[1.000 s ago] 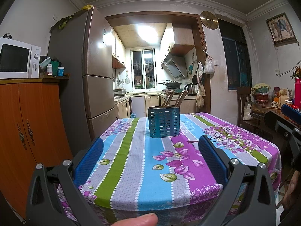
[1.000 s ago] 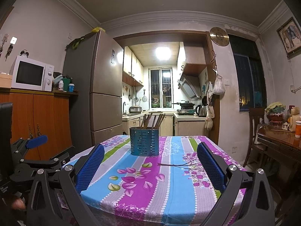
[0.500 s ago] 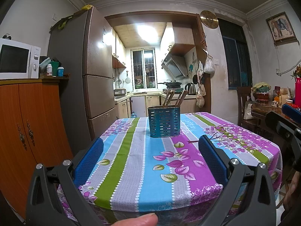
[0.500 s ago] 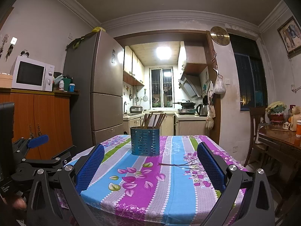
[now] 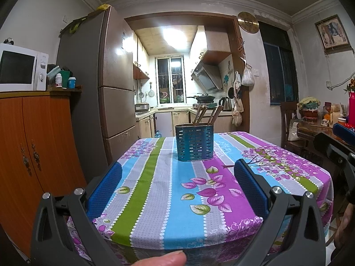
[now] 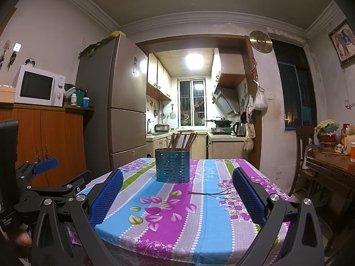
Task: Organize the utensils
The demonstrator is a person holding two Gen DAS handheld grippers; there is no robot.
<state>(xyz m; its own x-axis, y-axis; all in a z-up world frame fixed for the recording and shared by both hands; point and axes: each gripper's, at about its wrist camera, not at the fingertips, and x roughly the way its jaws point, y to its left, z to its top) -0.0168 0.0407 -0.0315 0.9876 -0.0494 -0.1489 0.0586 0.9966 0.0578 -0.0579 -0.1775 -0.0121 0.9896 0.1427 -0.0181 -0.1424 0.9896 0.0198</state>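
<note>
A blue perforated utensil holder (image 5: pixel 194 142) stands on the far middle of the table with its striped floral cloth (image 5: pixel 155 190); it also shows in the right wrist view (image 6: pixel 172 166). Several brown chopsticks (image 5: pixel 205 114) stand in it, also seen in the right wrist view (image 6: pixel 182 140). My left gripper (image 5: pixel 177 177) is open and empty, held at the table's near edge. My right gripper (image 6: pixel 177 184) is open and empty, level with it to the right. The right gripper shows at the right edge of the left view (image 5: pixel 341 141); the left gripper shows at left in the right view (image 6: pixel 44 177).
An orange cabinet (image 5: pixel 33 146) with a microwave (image 5: pixel 22 67) stands at left, then a tall fridge (image 5: pixel 111 88). A wooden side table (image 6: pixel 332 164) with pots and cups and a chair (image 6: pixel 304 155) stand at right. The kitchen lies behind.
Both grippers have barely shifted; the views are almost the same. Nothing was taken hold of or let go.
</note>
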